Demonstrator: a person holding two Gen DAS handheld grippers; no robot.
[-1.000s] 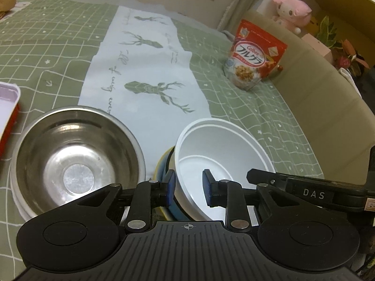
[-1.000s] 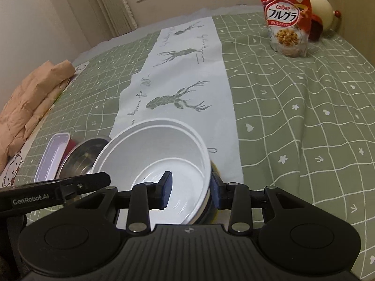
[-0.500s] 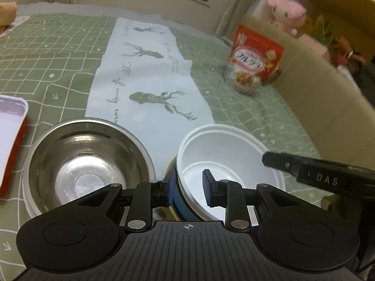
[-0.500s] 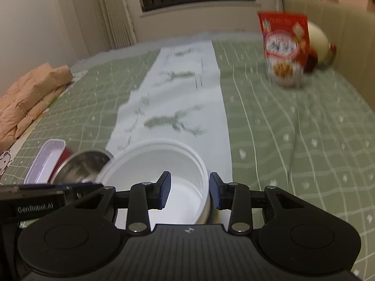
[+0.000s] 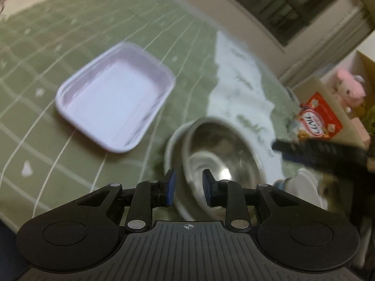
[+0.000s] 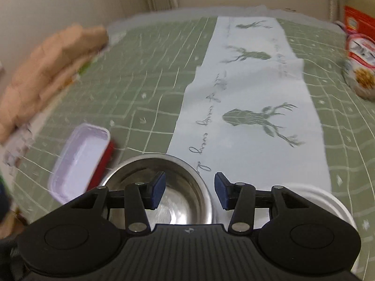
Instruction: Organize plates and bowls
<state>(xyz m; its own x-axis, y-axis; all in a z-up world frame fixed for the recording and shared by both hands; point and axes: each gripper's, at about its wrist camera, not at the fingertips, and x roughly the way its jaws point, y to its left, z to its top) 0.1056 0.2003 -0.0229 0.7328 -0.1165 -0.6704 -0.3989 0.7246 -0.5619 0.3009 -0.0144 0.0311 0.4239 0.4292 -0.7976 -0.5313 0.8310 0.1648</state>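
A steel bowl (image 5: 220,154) sits on the green checked cloth; in the right wrist view it (image 6: 164,187) lies just under my fingers. My left gripper (image 5: 187,188) is open, its jaws astride the steel bowl's near rim without closing on it. My right gripper (image 6: 189,190) is open and empty, above the steel bowl's right rim. The white bowl (image 6: 328,201) sits at the lower right, also blurred in the left wrist view (image 5: 307,185). A pale lilac rectangular tray (image 5: 114,98) lies left of the steel bowl, over something red (image 6: 105,161).
A red cereal bag (image 5: 316,121) stands at the far right, also in the right wrist view (image 6: 361,53). A white runner with deer prints (image 6: 253,107) crosses the cloth. A folded peach blanket (image 6: 46,70) lies at the left. A pink plush toy (image 5: 349,89) sits beyond the table.
Both grippers let go of the white bowl and swung left to the steel bowl. The right jaws opened wider. The white bowl now sits off to the right.
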